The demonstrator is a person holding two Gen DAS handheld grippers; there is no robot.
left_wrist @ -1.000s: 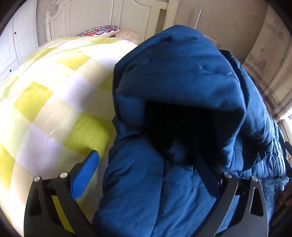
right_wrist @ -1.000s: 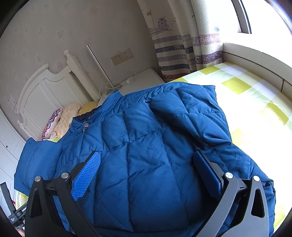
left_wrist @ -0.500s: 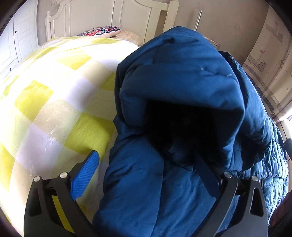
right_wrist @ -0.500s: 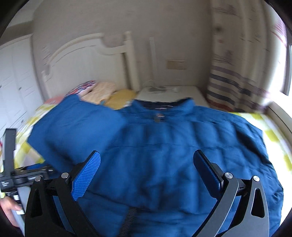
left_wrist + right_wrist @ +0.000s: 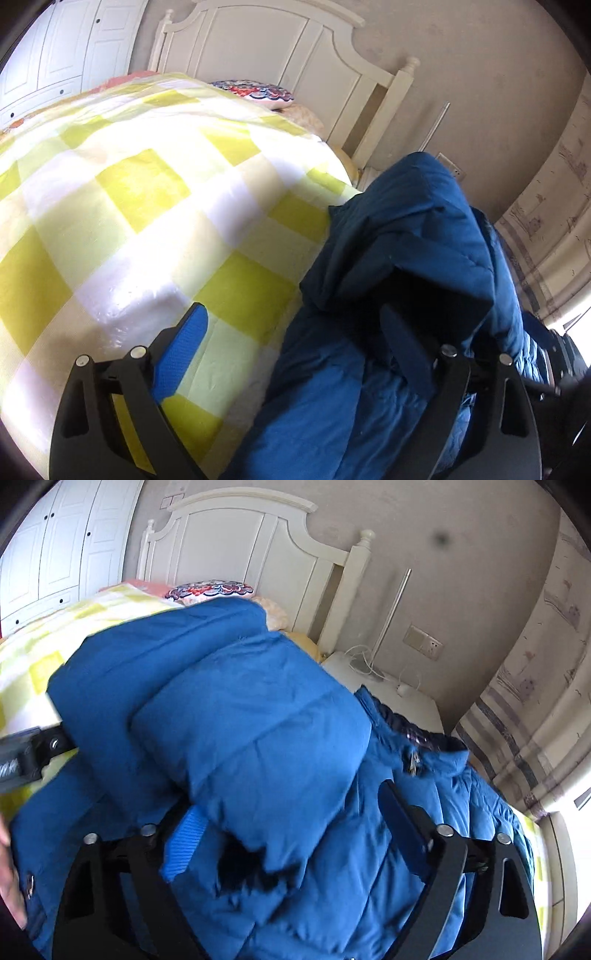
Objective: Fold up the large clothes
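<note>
Blue jacket point(image 5: 258, 738) lies on the bed point(image 5: 147, 206), its sleeve folded over the body toward 10 o'clock. Risk, I judge: puffy sleeve springs open, since nothing pins it. Left claw point(image 5: 295, 343) wide, holding nothing, right finger against fabric. Right claw point(image 5: 291, 834) wide, straddling the sleeve cuff, ungripped.

Left gripper point(image 5: 291, 350): black skeletal frame with triangular cut-outs, silver screw heads at the finger joints, ribbed blue pads point(image 5: 181, 350). Right gripper point(image 5: 291, 830): same black frame, silver screws, blue pads point(image 5: 184, 845). Bare skin of a hand point(image 5: 9, 878) at frame edge.
</note>
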